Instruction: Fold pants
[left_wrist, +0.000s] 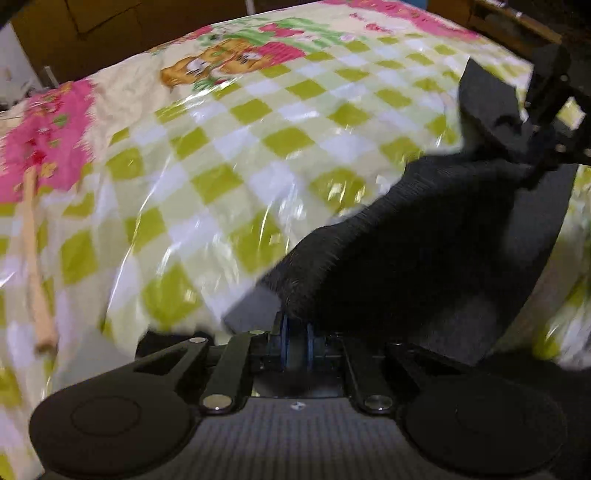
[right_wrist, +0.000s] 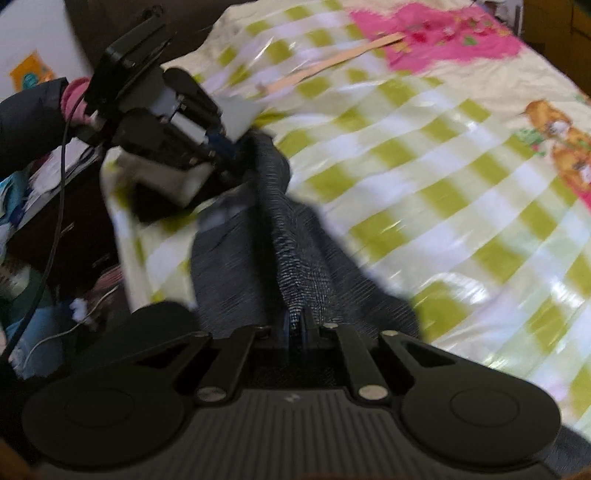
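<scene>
Dark grey knit pants (left_wrist: 424, 240) hang lifted above a green-and-white checked cover (left_wrist: 229, 147). In the left wrist view my left gripper (left_wrist: 297, 325) is shut on an edge of the pants, the cloth bunched between its blue pads. The fabric stretches up to the right, where my right gripper (left_wrist: 524, 162) also grips it. In the right wrist view my right gripper (right_wrist: 297, 321) is shut on the pants (right_wrist: 295, 251). From there the cloth runs away to my left gripper (right_wrist: 236, 155), held by a hand in a dark sleeve (right_wrist: 29, 118).
A wooden stick (left_wrist: 35, 266) lies on the cover at the left; the right wrist view shows the stick (right_wrist: 332, 61) near a pink patch (right_wrist: 443, 40). Beyond the bed's left edge sits clutter with cables (right_wrist: 55, 221). Dark wooden furniture (left_wrist: 110, 33) stands behind the bed.
</scene>
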